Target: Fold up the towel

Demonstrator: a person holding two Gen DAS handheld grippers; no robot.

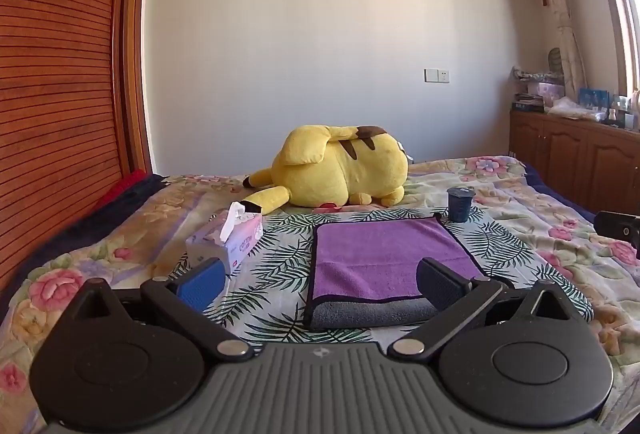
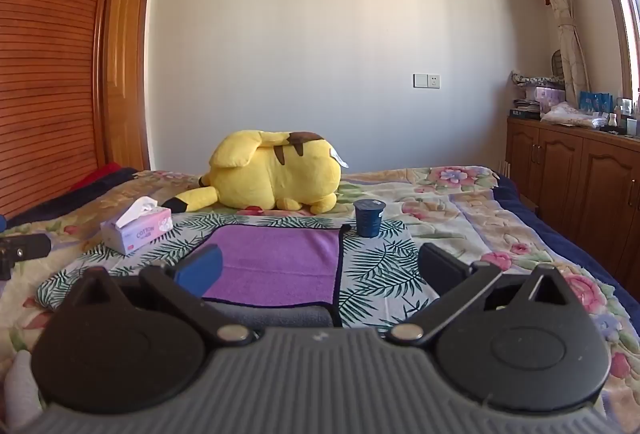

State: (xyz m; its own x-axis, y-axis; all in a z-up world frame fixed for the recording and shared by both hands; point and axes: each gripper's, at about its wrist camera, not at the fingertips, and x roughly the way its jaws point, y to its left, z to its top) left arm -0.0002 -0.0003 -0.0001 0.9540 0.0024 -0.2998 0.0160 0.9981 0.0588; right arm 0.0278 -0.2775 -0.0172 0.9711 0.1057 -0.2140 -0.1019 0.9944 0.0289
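Observation:
A purple towel (image 1: pixel 384 254) with a dark hem lies flat on the bed, folded over so its grey underside (image 1: pixel 372 314) shows along the near edge. It also shows in the right wrist view (image 2: pixel 276 262). My left gripper (image 1: pixel 320 282) is open and empty, held above the towel's near edge. My right gripper (image 2: pixel 320 270) is open and empty, over the towel's near right corner. Each gripper has one blue pad (image 1: pixel 202 284) and one black pad (image 1: pixel 438 284). The right gripper's body shows at the right edge of the left wrist view (image 1: pixel 620 228).
A yellow plush toy (image 1: pixel 340 170) lies behind the towel. A tissue box (image 1: pixel 228 238) stands to the towel's left. A dark blue cup (image 1: pixel 460 204) stands at its far right corner. Wooden cabinets (image 2: pixel 580 178) line the right wall. A floral bedspread (image 2: pixel 460 202) covers the bed.

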